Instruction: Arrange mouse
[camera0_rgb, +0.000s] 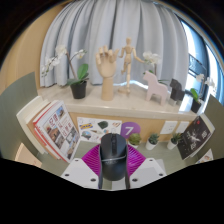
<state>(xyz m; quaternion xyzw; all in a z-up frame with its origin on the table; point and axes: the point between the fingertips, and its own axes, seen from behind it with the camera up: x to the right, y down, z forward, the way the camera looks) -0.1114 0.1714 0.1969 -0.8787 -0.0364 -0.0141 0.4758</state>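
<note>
A black computer mouse (112, 160) sits between the two magenta pads (92, 161) of my gripper (112, 165), and both fingers press on its sides. The mouse is held above the table, its nose pointing away from me toward the shelf. The mouse's underside and the table directly beneath it are hidden.
Ahead lie a purple round object (131, 127) and printed sheets (95, 127) on the table. An open magazine (57, 128) lies to the left. A shelf (120, 100) at the back holds a wooden hand, a wooden mannequin (126, 66), orchids and a white figurine (154, 87).
</note>
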